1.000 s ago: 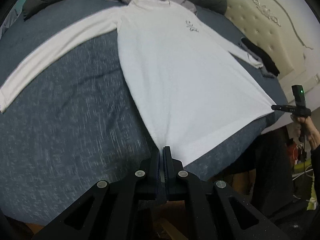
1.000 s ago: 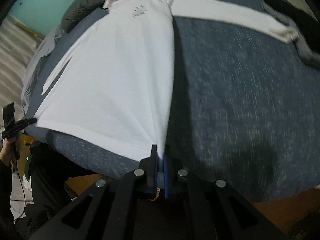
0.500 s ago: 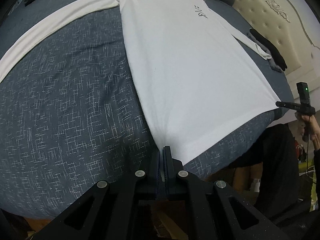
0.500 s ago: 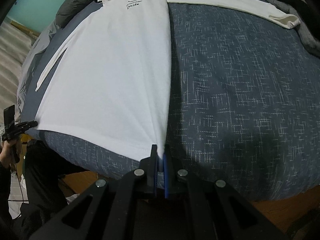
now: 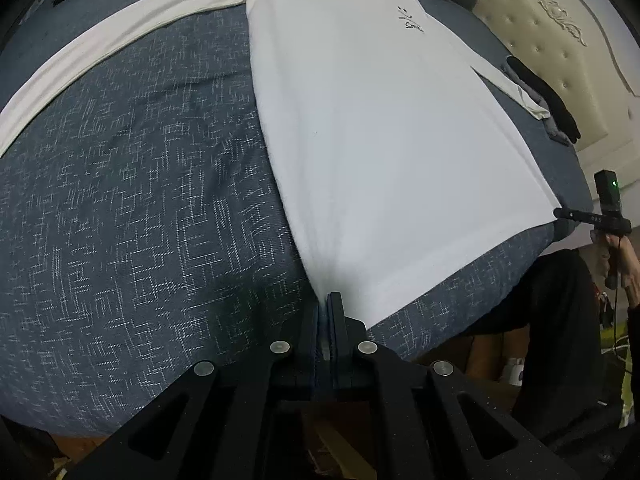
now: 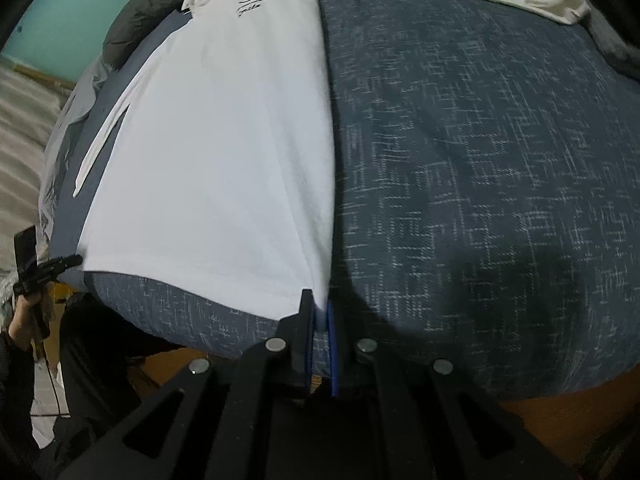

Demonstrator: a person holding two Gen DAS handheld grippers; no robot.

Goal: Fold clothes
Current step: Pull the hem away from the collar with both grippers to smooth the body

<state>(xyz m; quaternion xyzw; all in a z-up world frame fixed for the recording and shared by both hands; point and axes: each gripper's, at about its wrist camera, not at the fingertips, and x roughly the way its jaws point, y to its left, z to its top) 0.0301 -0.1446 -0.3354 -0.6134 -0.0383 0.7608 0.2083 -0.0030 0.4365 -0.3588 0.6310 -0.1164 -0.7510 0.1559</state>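
Note:
A white long-sleeved shirt (image 5: 380, 128) with a small black smiley print lies flat on a blue patterned bedspread (image 5: 140, 220), sleeves spread out to both sides. My left gripper (image 5: 327, 300) is shut on the shirt's left hem corner at the bed's near edge. In the right wrist view the shirt (image 6: 224, 152) stretches away from my right gripper (image 6: 318, 312), whose jaws stand slightly apart with the right hem corner between them. Each gripper shows small in the other's view, at the far hem corner (image 5: 560, 213) (image 6: 76, 259).
Dark and grey clothes (image 5: 548, 100) lie at the bed's right edge by a cream tufted headboard (image 5: 560, 40). A dark quilt (image 6: 140, 20) and other garments are piled at the far end. The bed's wooden frame (image 6: 560, 412) shows below the front edge.
Both grippers have lowered the hem toward the bed's near edge, laying the shirt flatter. The right gripper's jaws have parted slightly around the corner.

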